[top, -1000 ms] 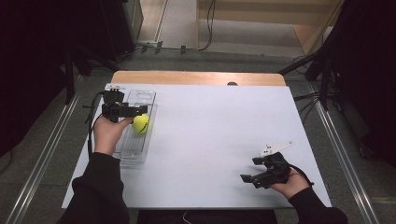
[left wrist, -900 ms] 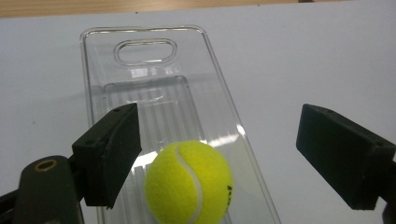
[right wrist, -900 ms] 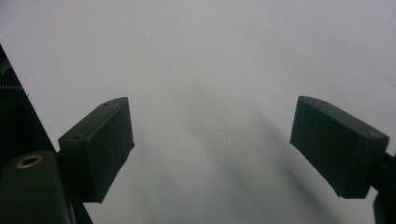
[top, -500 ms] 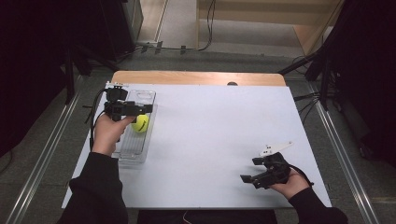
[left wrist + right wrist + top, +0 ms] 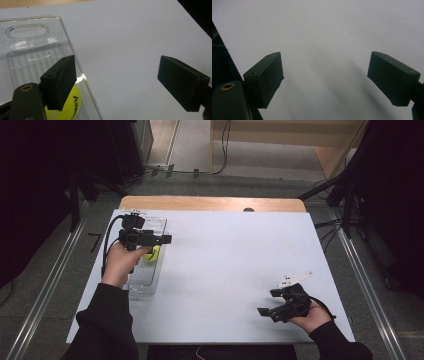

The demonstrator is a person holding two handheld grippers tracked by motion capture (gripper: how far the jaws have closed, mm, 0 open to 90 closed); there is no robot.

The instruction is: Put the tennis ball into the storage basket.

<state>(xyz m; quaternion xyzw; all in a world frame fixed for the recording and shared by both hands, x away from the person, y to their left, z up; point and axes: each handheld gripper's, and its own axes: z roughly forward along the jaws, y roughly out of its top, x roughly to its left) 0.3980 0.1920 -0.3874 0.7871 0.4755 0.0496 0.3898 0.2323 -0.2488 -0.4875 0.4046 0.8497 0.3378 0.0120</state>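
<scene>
High view shows the left hand-held gripper (image 5: 165,239) lifted a little off the tennis ball (image 5: 155,253), jaws wide and empty after closing slightly, so the ball lies released in the clear tray (image 5: 159,222) at the counter's (image 5: 235,260) left, seemingly delivered.

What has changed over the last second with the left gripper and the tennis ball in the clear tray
The left gripper has lifted slightly away from the tennis ball, its jaws open with nothing between them after closing a little. The ball lies in the clear tray as before, let go. The right gripper has stayed put, open over the white table.
</scene>
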